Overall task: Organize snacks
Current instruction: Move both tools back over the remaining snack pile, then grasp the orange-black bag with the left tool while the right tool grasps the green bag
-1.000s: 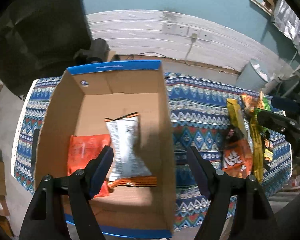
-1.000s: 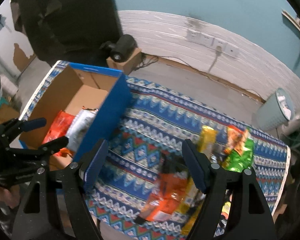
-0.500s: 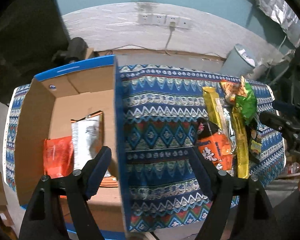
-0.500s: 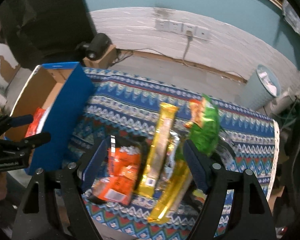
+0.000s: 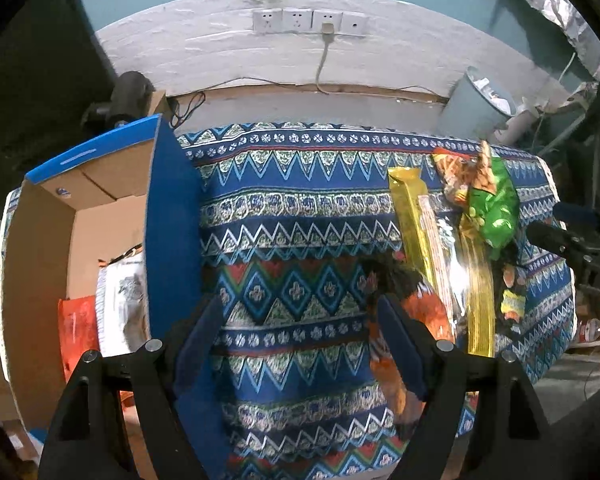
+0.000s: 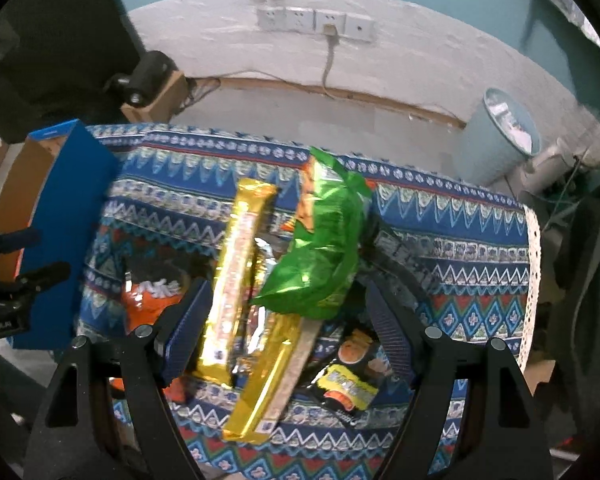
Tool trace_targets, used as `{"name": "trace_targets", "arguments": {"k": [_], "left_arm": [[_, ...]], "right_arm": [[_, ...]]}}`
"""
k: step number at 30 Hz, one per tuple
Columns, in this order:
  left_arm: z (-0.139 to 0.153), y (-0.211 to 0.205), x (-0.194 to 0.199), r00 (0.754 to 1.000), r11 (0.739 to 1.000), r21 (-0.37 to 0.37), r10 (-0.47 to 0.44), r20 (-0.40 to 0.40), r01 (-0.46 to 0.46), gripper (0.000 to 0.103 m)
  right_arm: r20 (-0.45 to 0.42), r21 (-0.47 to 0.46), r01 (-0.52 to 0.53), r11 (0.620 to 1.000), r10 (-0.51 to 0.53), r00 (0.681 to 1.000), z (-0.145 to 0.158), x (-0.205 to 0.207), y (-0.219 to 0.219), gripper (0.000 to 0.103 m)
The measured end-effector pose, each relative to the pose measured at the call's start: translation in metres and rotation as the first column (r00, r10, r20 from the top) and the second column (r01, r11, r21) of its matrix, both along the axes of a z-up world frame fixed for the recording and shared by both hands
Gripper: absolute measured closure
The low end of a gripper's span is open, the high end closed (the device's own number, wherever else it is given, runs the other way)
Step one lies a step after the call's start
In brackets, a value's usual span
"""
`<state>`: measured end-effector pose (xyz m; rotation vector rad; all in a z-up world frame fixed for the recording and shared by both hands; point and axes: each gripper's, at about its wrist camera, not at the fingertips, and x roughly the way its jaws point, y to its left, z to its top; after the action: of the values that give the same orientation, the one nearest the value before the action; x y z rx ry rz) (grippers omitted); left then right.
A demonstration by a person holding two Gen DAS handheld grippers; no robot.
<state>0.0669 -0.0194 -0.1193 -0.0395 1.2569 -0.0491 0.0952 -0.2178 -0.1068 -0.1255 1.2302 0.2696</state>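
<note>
A blue cardboard box [image 5: 172,220] stands at the table's left and holds a silver packet [image 5: 122,304] and a red-orange packet [image 5: 78,336]. A pile of snacks lies on the right: a green bag [image 6: 324,256], long gold packets [image 6: 236,276], an orange bag [image 6: 152,300] and a black-and-yellow packet [image 6: 348,384]. My left gripper [image 5: 300,344] is open and empty over the cloth between box and pile. My right gripper [image 6: 288,336] is open and empty, hovering above the pile with the gold packets between its fingers.
The table wears a blue patterned cloth [image 5: 292,208]. A grey bin [image 6: 500,136] stands on the floor behind right. A small black device on a cardboard box [image 6: 148,84] sits behind left. Wall sockets [image 6: 316,24] with a cable are on the white wall.
Both grippers have swung right, away from the box: the left from above the box interior to the bare cloth, the right to over the snack pile. Both stayed open.
</note>
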Motion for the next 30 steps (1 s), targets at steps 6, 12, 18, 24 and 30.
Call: {"name": "trace_targets", "arguments": {"k": [6,12,18,24,30], "left_arm": [[-0.020,0.002,0.020,0.998,0.998,-0.044,0.043,-0.050,-0.045,0.022],[-0.033,-0.002,0.032,0.996,0.995,-0.078,0.054,-0.075,-0.060,0.022],[-0.037,-0.007,0.041,0.996,0.995,-0.088,0.046,-0.076,-0.053,0.021],[-0.037,-0.009,0.041,0.996,0.993,-0.103,0.042,-0.084,-0.051,0.021],[-0.024,-0.011,0.032,0.997,0.988,-0.144,0.045,-0.063,-0.054,0.020]], "right_arm": [[-0.055,0.048,0.068,0.997,-0.066,0.996,-0.023,0.028,-0.015,0.025],[-0.080,0.033,0.110,0.993,-0.107,0.991,-0.048,0.047,-0.022,0.025],[-0.100,0.059,0.128,0.990,-0.122,0.988,-0.065,0.055,-0.025,0.025],[-0.114,0.074,0.116,0.990,-0.107,0.988,-0.078,0.057,-0.018,0.032],[-0.087,0.062,0.095,0.994,-0.090,0.992,-0.076,0.050,-0.016,0.056]]}}
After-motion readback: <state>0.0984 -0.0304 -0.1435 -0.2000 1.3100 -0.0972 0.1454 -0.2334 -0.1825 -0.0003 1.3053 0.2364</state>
